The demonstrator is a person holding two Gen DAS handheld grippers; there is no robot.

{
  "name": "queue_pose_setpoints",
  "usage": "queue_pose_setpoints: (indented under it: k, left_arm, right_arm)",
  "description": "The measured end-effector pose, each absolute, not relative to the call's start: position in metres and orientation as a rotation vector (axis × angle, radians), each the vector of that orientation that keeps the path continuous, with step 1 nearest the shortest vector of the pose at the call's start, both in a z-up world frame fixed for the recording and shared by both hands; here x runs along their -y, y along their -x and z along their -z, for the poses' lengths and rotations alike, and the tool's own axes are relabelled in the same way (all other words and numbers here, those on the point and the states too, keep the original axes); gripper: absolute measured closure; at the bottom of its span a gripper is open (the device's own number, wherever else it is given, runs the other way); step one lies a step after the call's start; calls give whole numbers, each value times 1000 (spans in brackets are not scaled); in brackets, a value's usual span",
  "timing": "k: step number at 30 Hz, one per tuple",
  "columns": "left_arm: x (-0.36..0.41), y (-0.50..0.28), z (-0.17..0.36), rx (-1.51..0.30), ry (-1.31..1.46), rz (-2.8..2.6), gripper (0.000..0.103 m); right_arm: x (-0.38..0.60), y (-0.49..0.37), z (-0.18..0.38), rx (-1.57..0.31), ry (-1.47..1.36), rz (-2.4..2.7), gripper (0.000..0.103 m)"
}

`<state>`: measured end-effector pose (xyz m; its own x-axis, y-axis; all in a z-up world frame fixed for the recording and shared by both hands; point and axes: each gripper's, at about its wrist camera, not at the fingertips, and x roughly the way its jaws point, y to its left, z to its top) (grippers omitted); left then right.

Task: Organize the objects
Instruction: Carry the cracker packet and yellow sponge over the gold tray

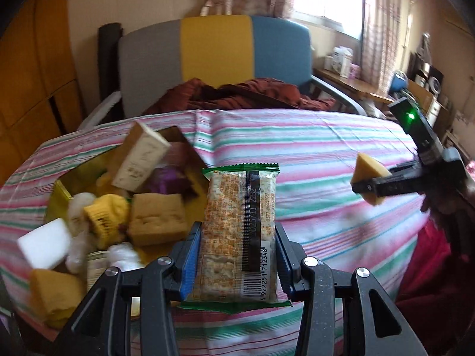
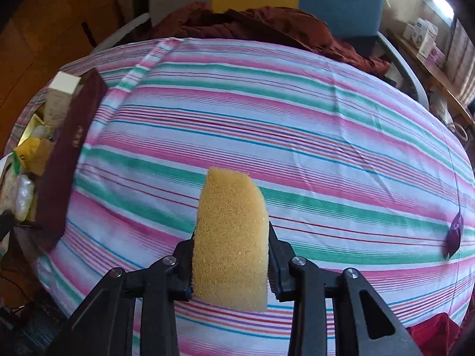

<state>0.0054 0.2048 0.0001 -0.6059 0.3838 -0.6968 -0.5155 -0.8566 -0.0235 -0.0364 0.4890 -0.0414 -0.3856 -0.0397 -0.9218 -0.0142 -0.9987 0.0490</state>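
The left gripper (image 1: 239, 255) has its jaws closed on the sides of a cracker packet (image 1: 240, 231), held lengthwise above the striped tablecloth (image 1: 311, 154). The right gripper (image 2: 230, 255) pinches a yellow sponge piece (image 2: 231, 237) that stands upright between its jaws, also off the cloth; in the left wrist view it hangs to the right of the packet, well apart from it.

The packet's wrapper is slick film, and the jaws grip only its near half, so it could slide out or tip forward if swung quickly. The crackers could also crack under a hard squeeze. The sponge is soft and compressed, so it may spring sideways or cling to a pad on release rather than drop cleanly.

At the left sits an open box (image 1: 62, 192), already crowded with a cream carton (image 1: 139, 160) leaning on end, a brown sponge block (image 1: 157, 219), a white foam block (image 1: 44, 249), a yellow item and cotton-like balls. Anything dropped on that heap may roll off over the rim.

The round table is draped in pink, green and white stripes, with creases near the far edge. Beyond it stands a chair (image 1: 216, 47) with grey, yellow and blue panels and a rust-red garment (image 1: 237, 92) heaped on it. A curtained window and a cluttered shelf lie at the far right.
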Motion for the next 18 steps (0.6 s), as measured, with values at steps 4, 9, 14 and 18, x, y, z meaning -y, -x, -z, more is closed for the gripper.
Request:
queue_pose_setpoints:
  k: [4, 9, 14, 18]
  left_arm:
    - [-183, -1, -7, -215, 990, -2490, 57]
    - [-162, 2, -8, -191, 1004, -2534, 57]
    - [-141, 4, -4, -158, 1037, -2562, 57]
    - [-130, 7, -1, -129, 1056, -2576, 57]
  right_arm:
    - [-449, 38, 27, 54, -1655, 2578, 67]
    - [-395, 36, 13, 44, -1550, 2535, 67]
    - [-356, 32, 7, 75, -1479, 2502, 67]
    - [-333, 31, 2, 90, -1436, 2476, 67]
